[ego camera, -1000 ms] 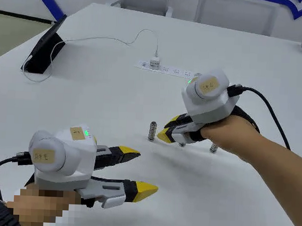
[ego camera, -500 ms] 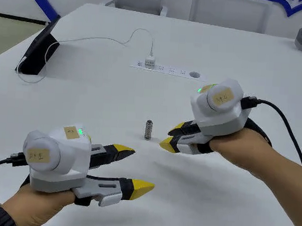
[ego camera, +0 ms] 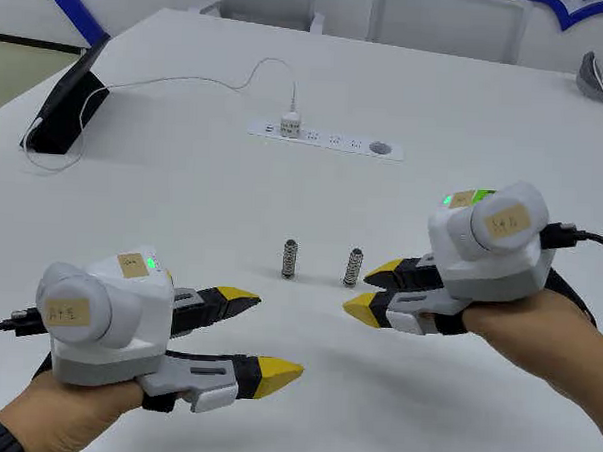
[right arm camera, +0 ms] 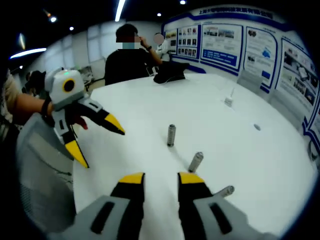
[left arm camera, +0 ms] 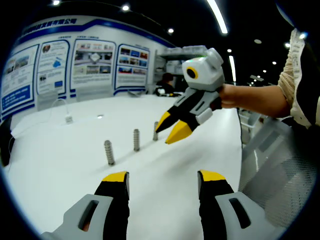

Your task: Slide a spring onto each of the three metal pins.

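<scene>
Two upright pins with springs (ego camera: 289, 258) (ego camera: 354, 266) stand mid-table in the head view. The left gripper view shows three sprung pins in a row (left arm camera: 109, 152) (left arm camera: 136, 140) (left arm camera: 155, 131); the right gripper view shows them too (right arm camera: 171, 135) (right arm camera: 195, 162) (right arm camera: 226, 191). My right gripper (ego camera: 372, 290) hovers just right of the pins, jaws open, nothing between them; its body hides the third pin in the head view. My left gripper (ego camera: 262, 334) is open and empty, low at the near left. From its own camera the left gripper (left arm camera: 164, 176) faces the pins, as does the right gripper (right arm camera: 161, 179).
A white power strip (ego camera: 325, 139) with a plugged charger (ego camera: 289, 119) and cable lies beyond the pins. A black tablet stand (ego camera: 62, 95) sits at the far left edge. Chairs line the table's far side. A person (right arm camera: 131, 62) sits across the table.
My right gripper has drawn back to the right from the pins, uncovering a second spring on its pin. The head camera has shifted. The left gripper has held its place.
</scene>
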The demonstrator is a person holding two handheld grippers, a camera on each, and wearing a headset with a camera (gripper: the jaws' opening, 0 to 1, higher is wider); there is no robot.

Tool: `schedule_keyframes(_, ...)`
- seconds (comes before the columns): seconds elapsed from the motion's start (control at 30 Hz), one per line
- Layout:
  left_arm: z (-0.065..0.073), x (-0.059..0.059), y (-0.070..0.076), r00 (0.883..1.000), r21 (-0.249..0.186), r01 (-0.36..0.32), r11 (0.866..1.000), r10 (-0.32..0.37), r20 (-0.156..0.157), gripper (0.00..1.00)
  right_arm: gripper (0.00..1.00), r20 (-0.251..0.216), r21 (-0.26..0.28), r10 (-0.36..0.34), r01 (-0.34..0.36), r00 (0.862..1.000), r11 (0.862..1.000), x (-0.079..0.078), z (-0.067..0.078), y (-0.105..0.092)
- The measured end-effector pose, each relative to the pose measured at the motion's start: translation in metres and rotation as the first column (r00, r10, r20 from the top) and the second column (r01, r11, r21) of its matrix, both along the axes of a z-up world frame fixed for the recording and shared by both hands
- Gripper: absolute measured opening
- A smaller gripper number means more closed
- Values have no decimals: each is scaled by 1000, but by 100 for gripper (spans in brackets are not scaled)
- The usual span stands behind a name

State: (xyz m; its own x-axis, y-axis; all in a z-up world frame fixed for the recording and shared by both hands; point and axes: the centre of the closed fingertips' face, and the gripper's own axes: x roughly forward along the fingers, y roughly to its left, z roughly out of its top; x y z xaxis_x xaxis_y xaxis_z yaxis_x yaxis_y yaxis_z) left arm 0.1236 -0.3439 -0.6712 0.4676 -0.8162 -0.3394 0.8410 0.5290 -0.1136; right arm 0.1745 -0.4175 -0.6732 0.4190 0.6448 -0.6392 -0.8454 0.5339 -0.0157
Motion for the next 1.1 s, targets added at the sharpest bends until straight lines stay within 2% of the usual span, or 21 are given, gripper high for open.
schedule_keyframes(0.47,-1,0,1,1000,0,-4,1000,4,-9,58,32,18,29,-84,83,996,996,-6,5,-40)
schedule_keyframes(0.83,-4,0,1,1000,-1,-3,1000,3,-18,59,40,38,35,-106,105,994,994,-14,7,-56)
schedule_keyframes(1.1,-4,0,1,1000,-3,-6,1000,6,-22,59,47,44,45,-128,126,991,991,-22,4,-70)
